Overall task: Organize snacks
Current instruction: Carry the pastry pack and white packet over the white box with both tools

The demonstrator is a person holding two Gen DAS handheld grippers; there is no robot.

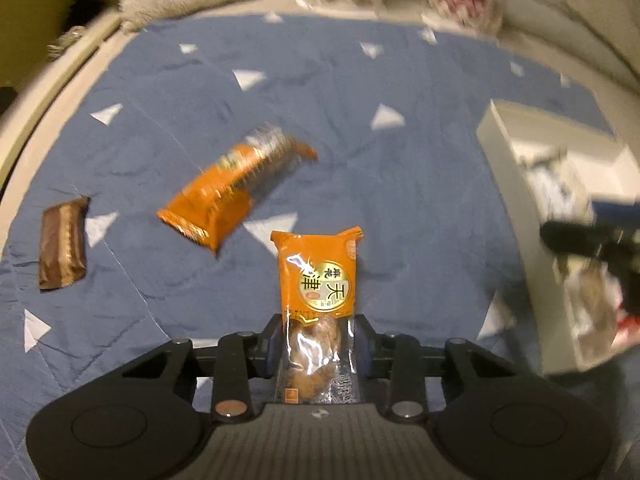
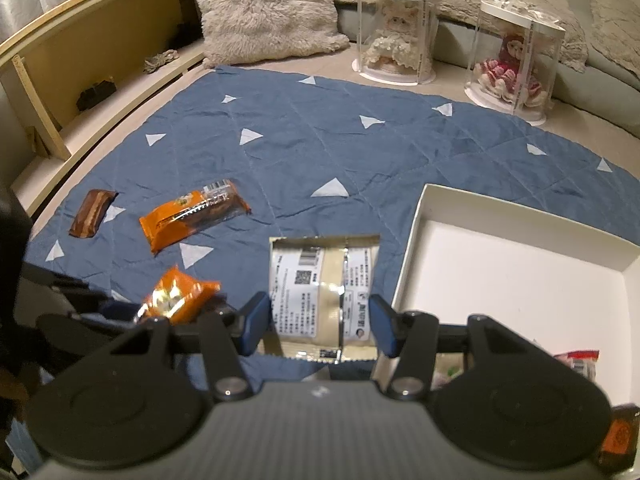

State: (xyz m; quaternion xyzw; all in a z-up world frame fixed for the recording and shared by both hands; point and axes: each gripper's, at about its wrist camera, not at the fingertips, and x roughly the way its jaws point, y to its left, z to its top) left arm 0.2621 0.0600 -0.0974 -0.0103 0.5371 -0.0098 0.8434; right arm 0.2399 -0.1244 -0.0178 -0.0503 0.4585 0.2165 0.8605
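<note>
Between the blue pads of the left gripper [image 1: 318, 346] stands an orange twist snack packet [image 1: 318, 280], pinched at its clear lower end, its orange printed top rising straight ahead of the fingers. Beyond it and to the left, on the blue quilt [image 1: 360, 168], lies a second orange packet [image 1: 234, 196], blurred, and farther left a brown wrapped bar [image 1: 62, 244]; neither touches the held packet. Off to the right of this claw sits a white box [image 1: 516, 160] with wrappers inside, and the dark tip of the other tool reaches in over it. The right gripper [image 2: 320, 322] is closed on a pale packet with printed labels [image 2: 320, 292], the pads pressing its two sides, the packet hanging over the quilt just left of the white box's near wall [image 2: 408, 264]. To the left of this claw, close by, the left tool shows with its orange packet. Far ahead stand two clear domes with dolls, one cream [image 2: 396, 32], one red [image 2: 516, 56], and a fluffy cushion [image 2: 268, 8].
</note>
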